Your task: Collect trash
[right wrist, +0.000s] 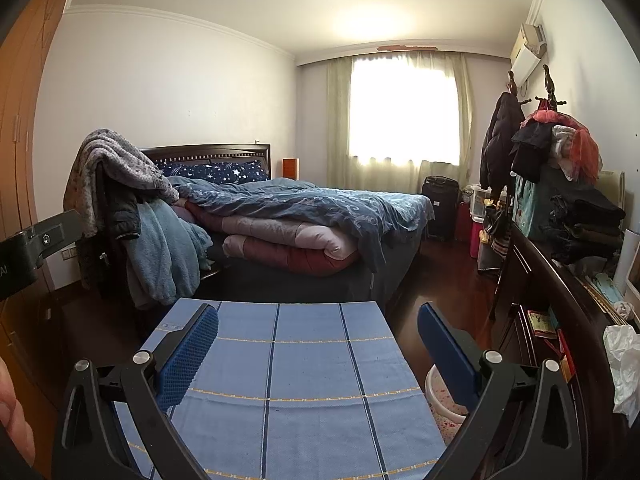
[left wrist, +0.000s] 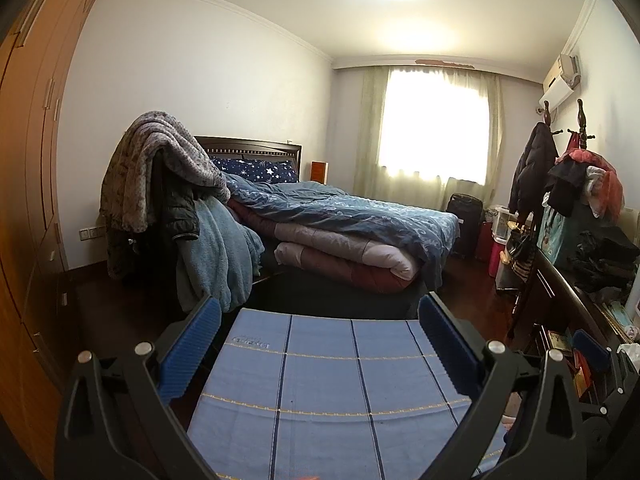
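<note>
My left gripper (left wrist: 320,344) is open and empty, held above a table covered with a blue checked cloth (left wrist: 320,392). My right gripper (right wrist: 318,344) is open and empty over the same cloth (right wrist: 288,380), at its right side. A crumpled white plastic bag or tissue (right wrist: 624,364) lies on the dark sideboard at the far right; it also shows small in the left wrist view (left wrist: 630,350). A white bin with pink specks (right wrist: 444,396) stands on the floor beside the table, partly behind my right finger. The other gripper's body (right wrist: 32,248) shows at the left edge.
A bed (left wrist: 340,220) with piled quilts stands ahead. A chair draped with blankets (left wrist: 168,200) is left of it. A wardrobe (left wrist: 28,160) runs along the left. A dark sideboard (right wrist: 560,300) with clothes and a coat stand (right wrist: 552,128) line the right wall.
</note>
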A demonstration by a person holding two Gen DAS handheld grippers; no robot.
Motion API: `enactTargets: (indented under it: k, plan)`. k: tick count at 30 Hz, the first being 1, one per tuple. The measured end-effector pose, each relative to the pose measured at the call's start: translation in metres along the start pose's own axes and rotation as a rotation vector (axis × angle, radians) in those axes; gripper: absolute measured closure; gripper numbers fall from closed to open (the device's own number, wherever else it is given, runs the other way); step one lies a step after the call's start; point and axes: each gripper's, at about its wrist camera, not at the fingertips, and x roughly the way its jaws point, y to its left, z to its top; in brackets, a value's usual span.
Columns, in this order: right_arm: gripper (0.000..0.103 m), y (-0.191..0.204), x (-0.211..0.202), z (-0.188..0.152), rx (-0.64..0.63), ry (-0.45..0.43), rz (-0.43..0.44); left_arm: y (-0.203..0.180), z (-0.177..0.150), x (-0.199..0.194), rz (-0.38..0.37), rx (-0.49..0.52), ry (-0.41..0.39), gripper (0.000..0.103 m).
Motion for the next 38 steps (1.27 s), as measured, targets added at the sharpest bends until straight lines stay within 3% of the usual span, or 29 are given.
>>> enactTargets:
  k: [22,27,38]
  plan:
    - [0.004,0.003,-0.003,0.0,0.004,0.004,0.006,-0.01,-0.001,-0.006,-0.02,0.027,-0.015,0.003]
    - [0.004,0.002,-0.003,-0.001,0.004,0.005,0.006,-0.011,-0.002,-0.003,-0.054,0.025,-0.002,0.003]
    - [0.004,0.001,-0.002,-0.001,0.006,0.006,0.004,-0.007,-0.001,0.003,-0.04,0.008,0.009,0.004]
